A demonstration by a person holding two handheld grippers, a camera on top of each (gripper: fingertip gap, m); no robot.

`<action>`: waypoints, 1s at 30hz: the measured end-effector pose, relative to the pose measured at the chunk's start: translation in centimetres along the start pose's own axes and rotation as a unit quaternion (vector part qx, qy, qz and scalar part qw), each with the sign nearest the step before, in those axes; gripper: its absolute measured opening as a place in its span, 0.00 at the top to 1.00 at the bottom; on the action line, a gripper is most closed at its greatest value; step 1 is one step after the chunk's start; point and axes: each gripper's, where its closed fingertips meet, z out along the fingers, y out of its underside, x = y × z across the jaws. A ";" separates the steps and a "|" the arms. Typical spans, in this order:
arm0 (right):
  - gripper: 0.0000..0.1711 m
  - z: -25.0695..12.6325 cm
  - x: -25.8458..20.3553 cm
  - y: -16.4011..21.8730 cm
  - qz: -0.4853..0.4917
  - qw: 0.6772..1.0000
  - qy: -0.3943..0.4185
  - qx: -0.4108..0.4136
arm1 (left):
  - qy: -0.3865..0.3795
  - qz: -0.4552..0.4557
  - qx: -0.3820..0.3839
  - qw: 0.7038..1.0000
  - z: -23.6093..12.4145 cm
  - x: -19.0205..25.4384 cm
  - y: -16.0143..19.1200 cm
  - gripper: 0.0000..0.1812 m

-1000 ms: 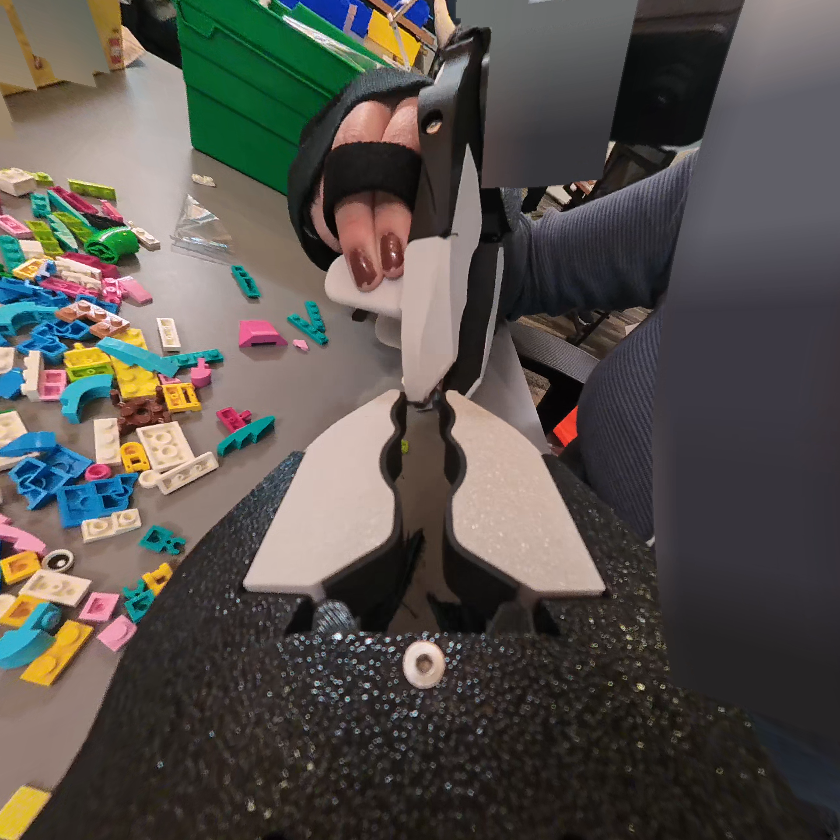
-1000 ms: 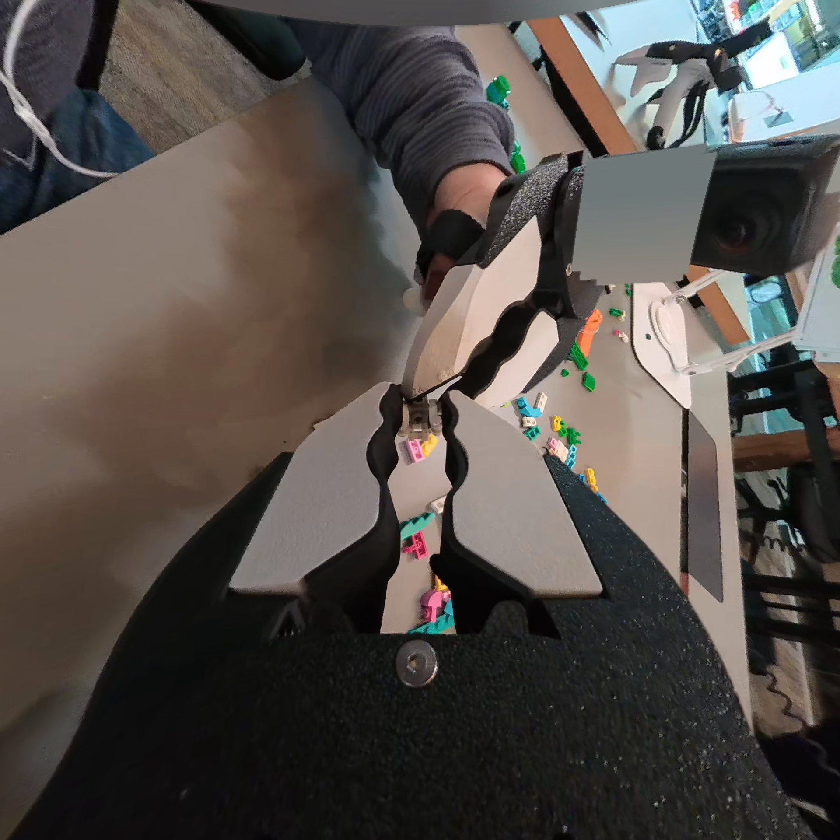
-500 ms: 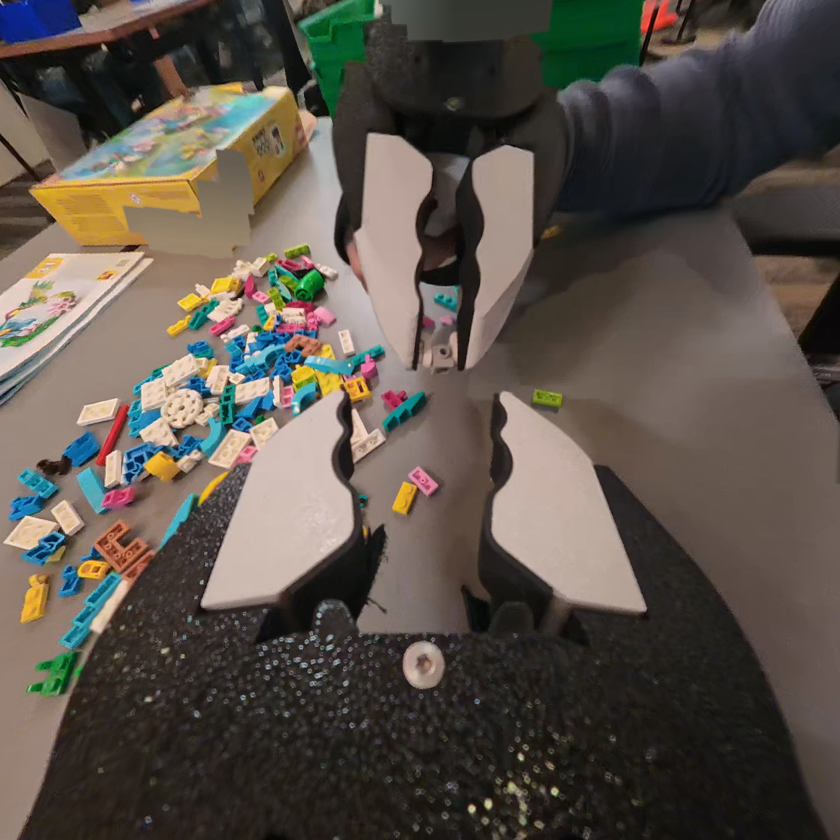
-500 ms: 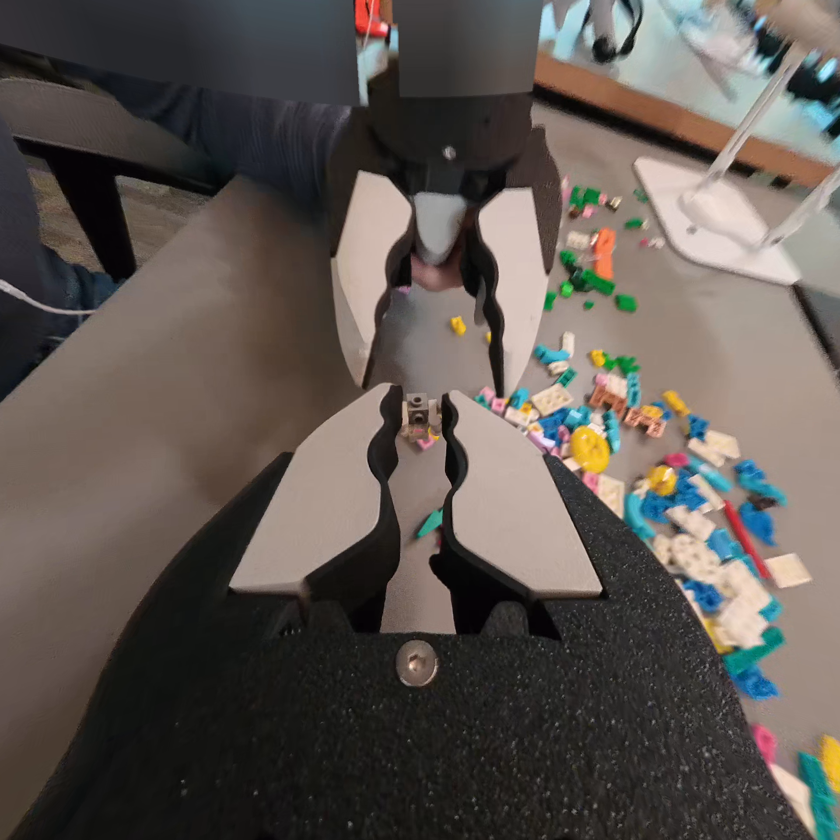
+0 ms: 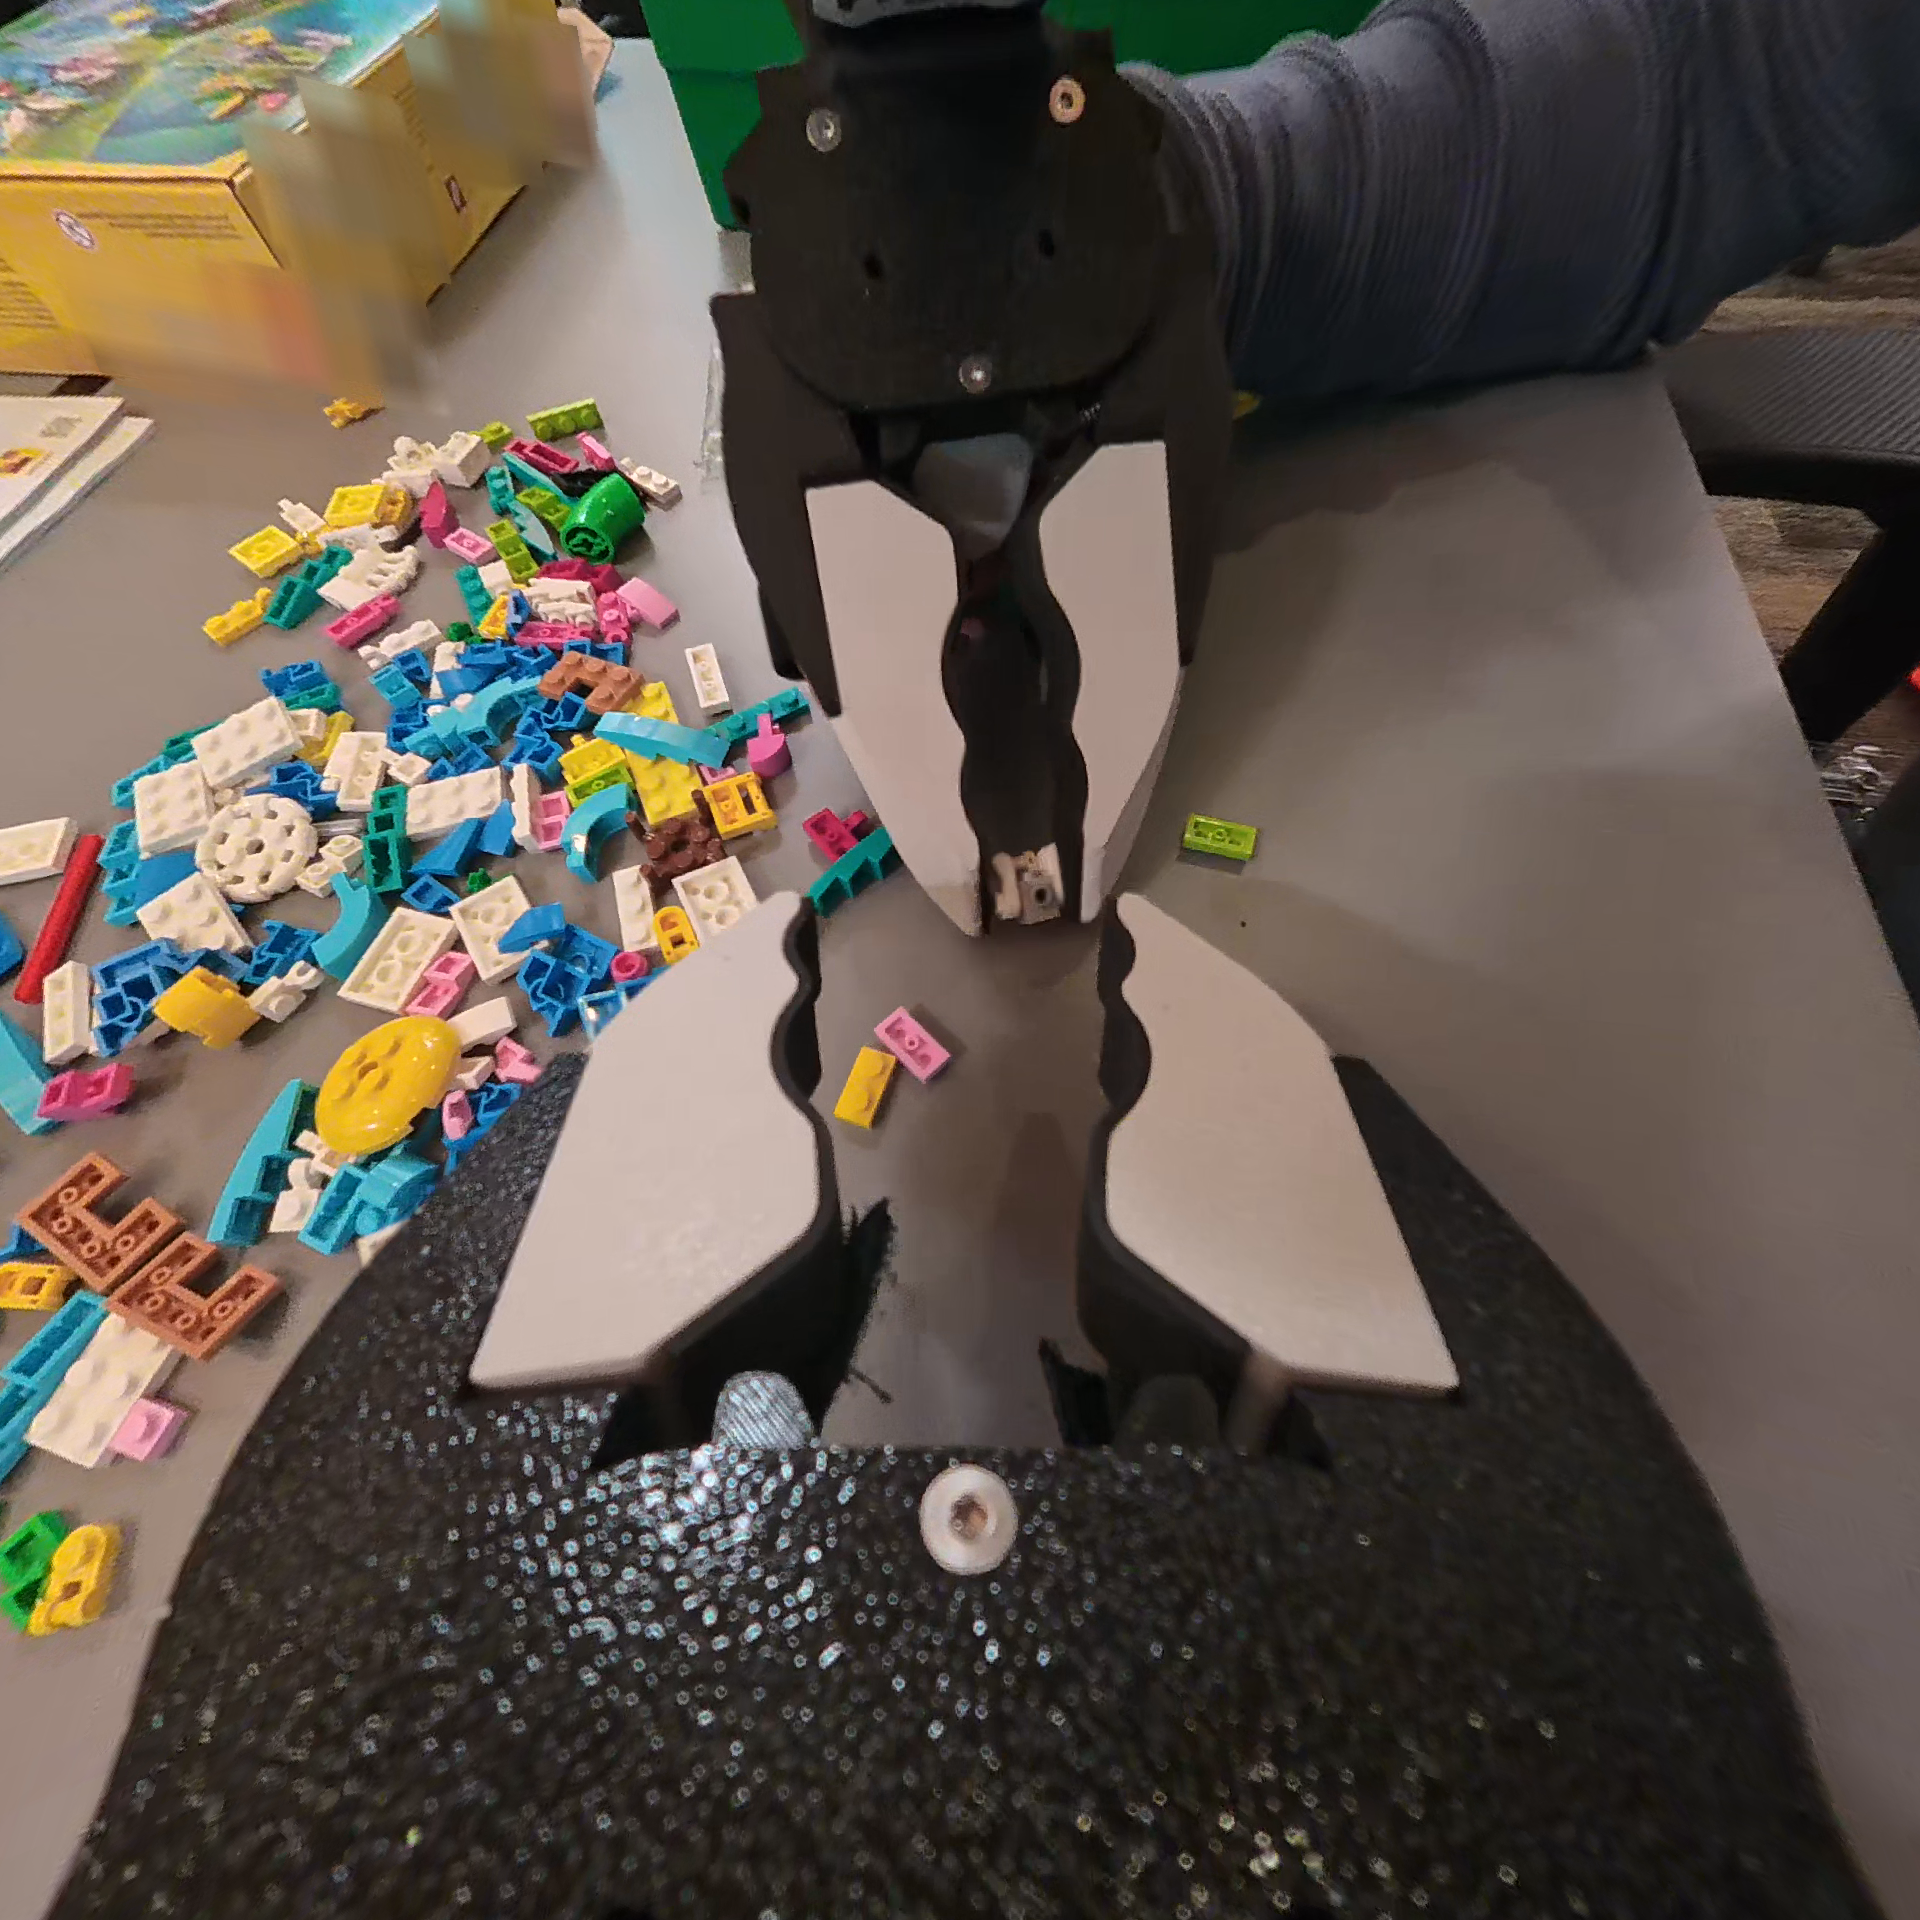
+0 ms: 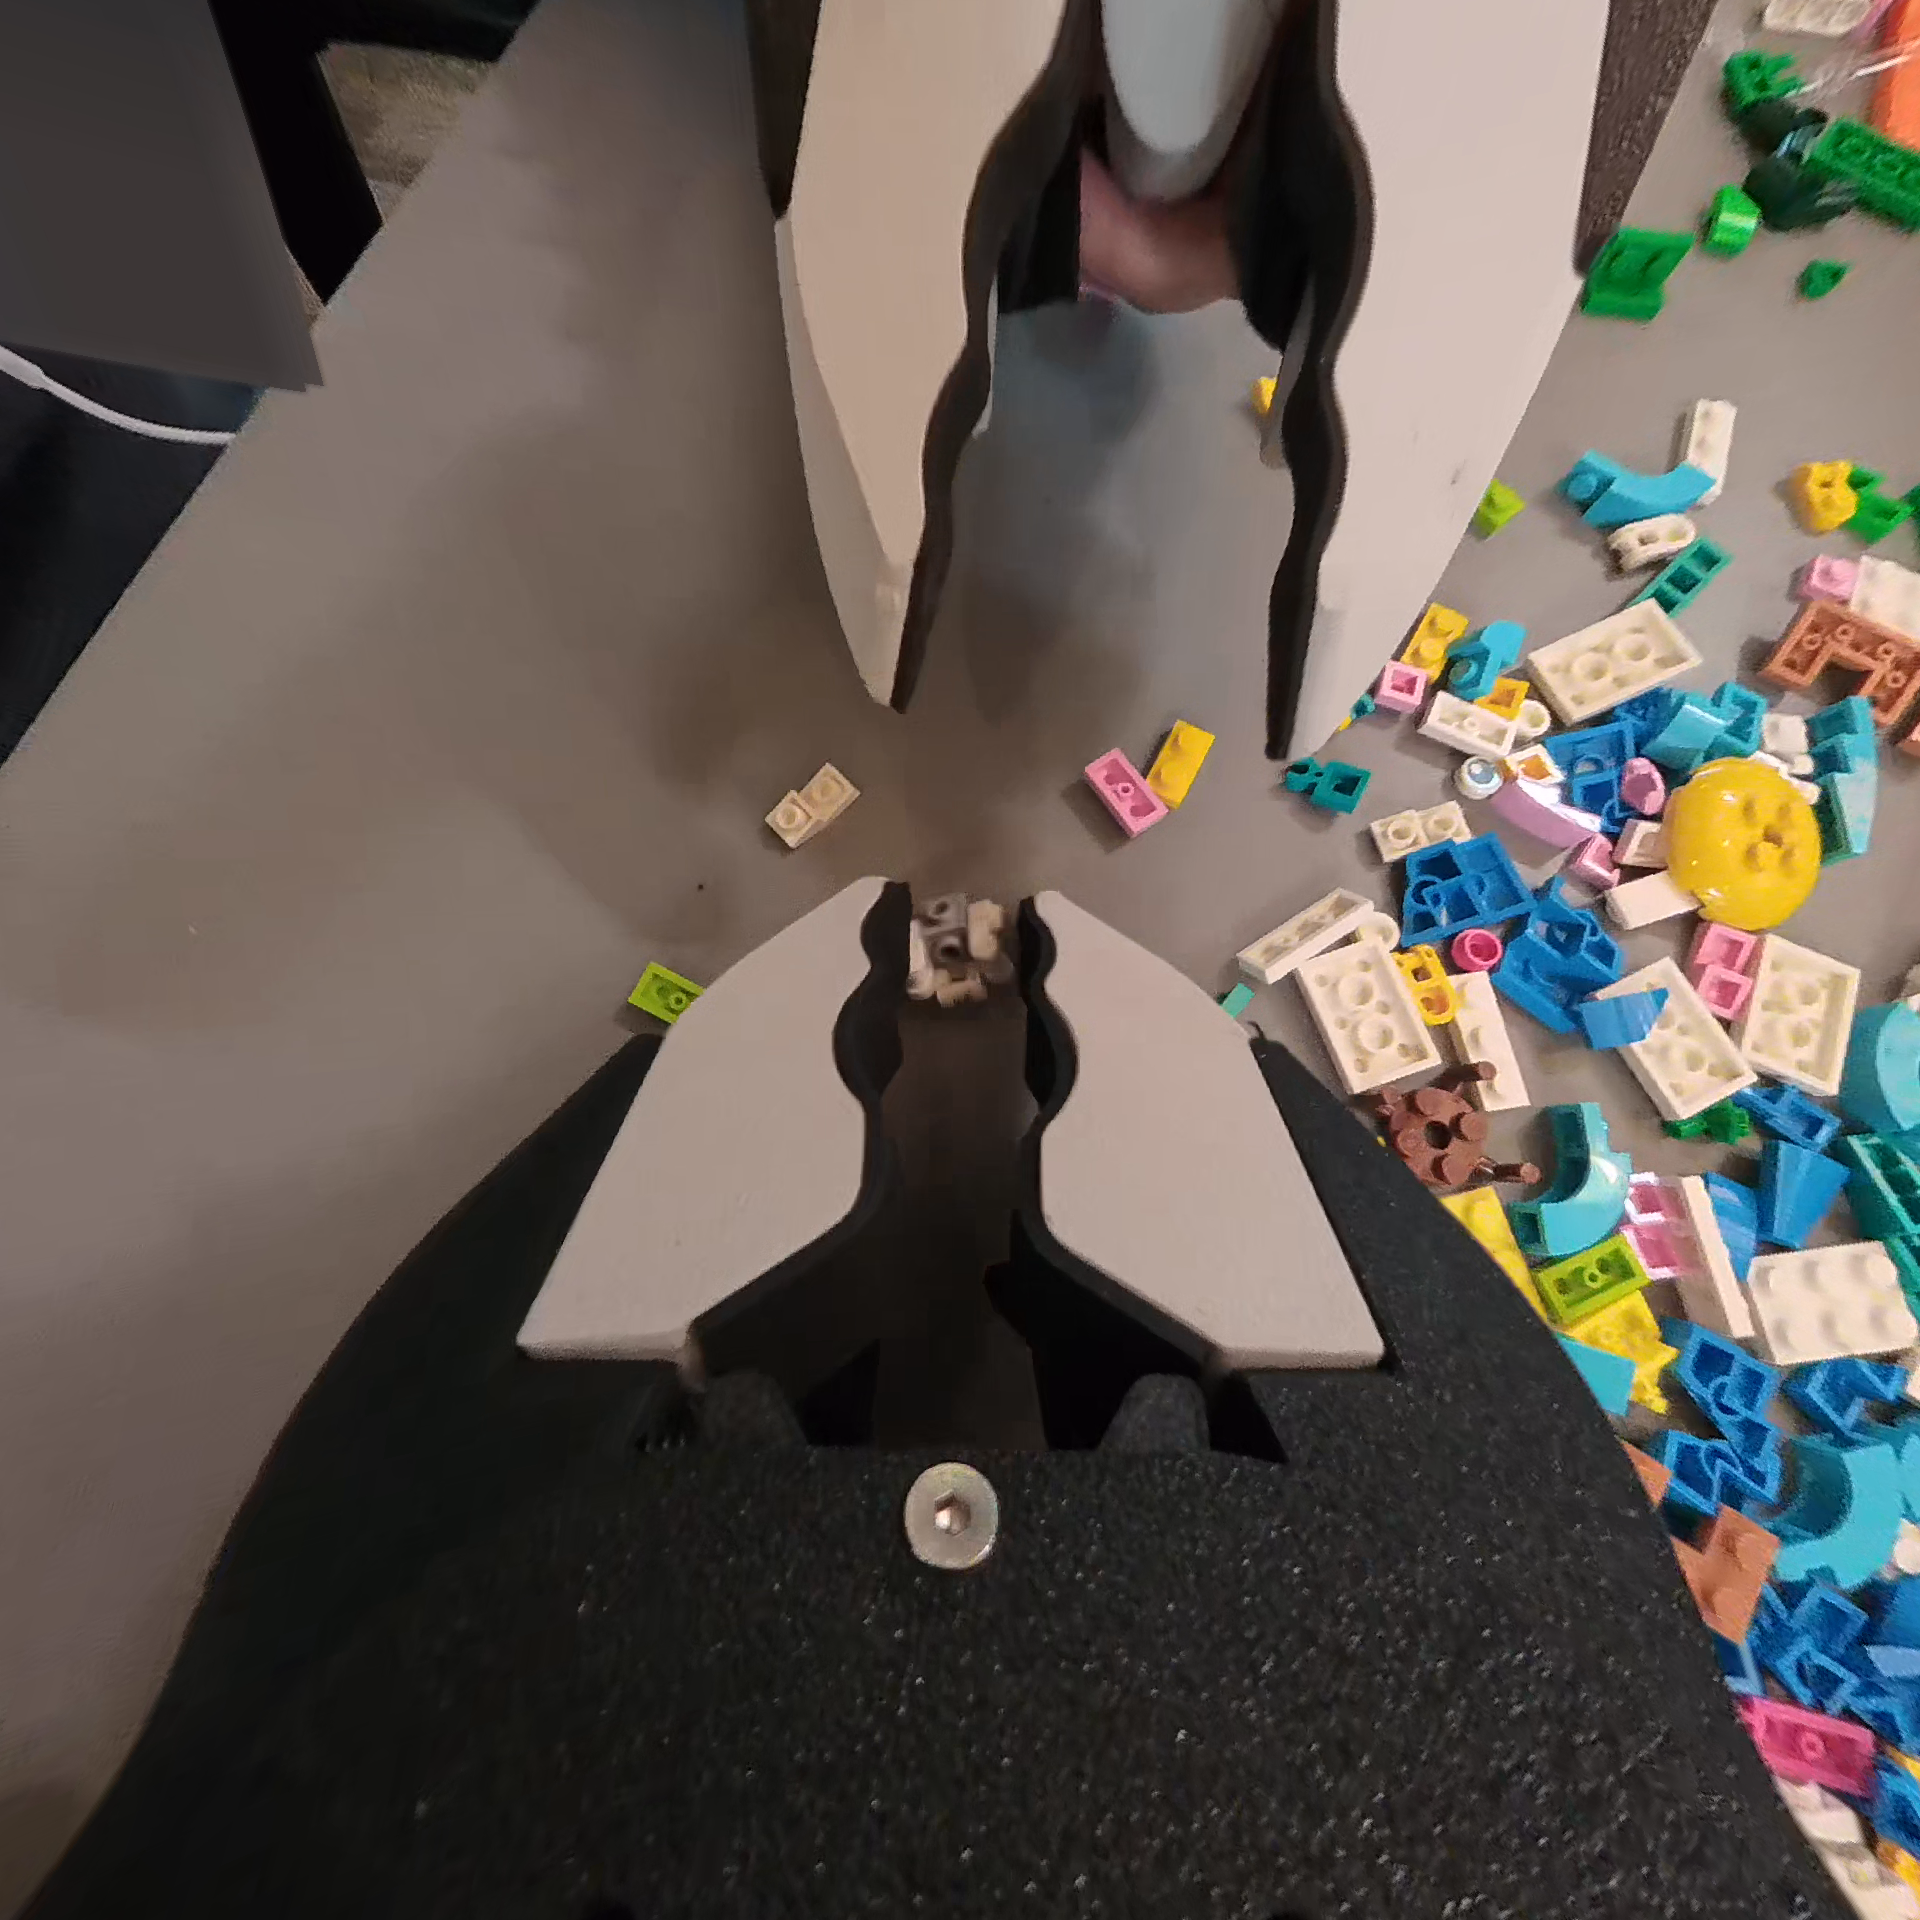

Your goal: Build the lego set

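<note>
My right gripper (image 6: 961,902) is shut on a small grey and white lego assembly (image 6: 951,943), held low over the grey table (image 6: 468,727). In the left wrist view the right gripper (image 5: 1029,909) points toward me with the assembly (image 5: 1023,883) at its tips. My left gripper (image 5: 956,920) is open and empty, tips just short of the right gripper's tips. It also shows in the right wrist view (image 6: 1086,717), open. A pink plate (image 5: 912,1042) and a yellow plate (image 5: 864,1084) lie on the table between the left fingers.
A large pile of loose bricks (image 5: 416,831) covers the table left of the grippers. A lime plate (image 5: 1221,836) and a cream plate (image 6: 812,803) lie apart. A yellow box (image 5: 208,208), a green bin (image 5: 717,125) and a booklet (image 5: 52,447) stand at the back. Across from one pair of fingers to the other is roughly 4 cm. From either gripper's tips it is about 4 cm to the yellow plate (image 5: 864,1084). It turns up in the right wrist view (image 6: 1180,761) as well.
The left gripper has opened and let go of the assembly. Both grippers have tilted down from a raised tip-to-tip hold toward the table. The right gripper keeps the assembly.
</note>
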 end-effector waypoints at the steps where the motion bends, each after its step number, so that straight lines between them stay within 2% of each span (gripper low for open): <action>1: 0.86 0.0 -0.1 0.0 0.000 1.000 -0.002 -0.002 | 0.002 -0.003 -0.004 1.000 0.1 0.1 0.1 0.72; 7: 0.81 -0.5 -0.3 0.5 -0.012 1.000 0.010 -0.026 | 0.011 -0.001 -0.029 1.000 0.8 0.8 0.8 0.71; 18: 0.84 -2.4 -0.7 0.3 -0.034 0.995 0.088 -0.007 | 0.003 0.053 -0.043 0.998 1.1 1.5 1.0 0.74; 22: 0.84 -2.8 -0.3 1.1 -0.025 0.994 0.104 -0.029 | -0.005 0.066 -0.053 0.996 1.4 1.7 1.2 0.75; 27: 0.84 -2.9 -1.1 0.9 -0.009 0.996 0.082 -0.017 | -0.007 0.071 -0.049 0.996 1.6 1.9 1.0 0.75; 30: 0.84 -2.1 -1.3 1.0 -0.020 0.996 0.080 -0.039 | 0.010 0.056 -0.059 0.997 1.8 2.4 1.4 0.76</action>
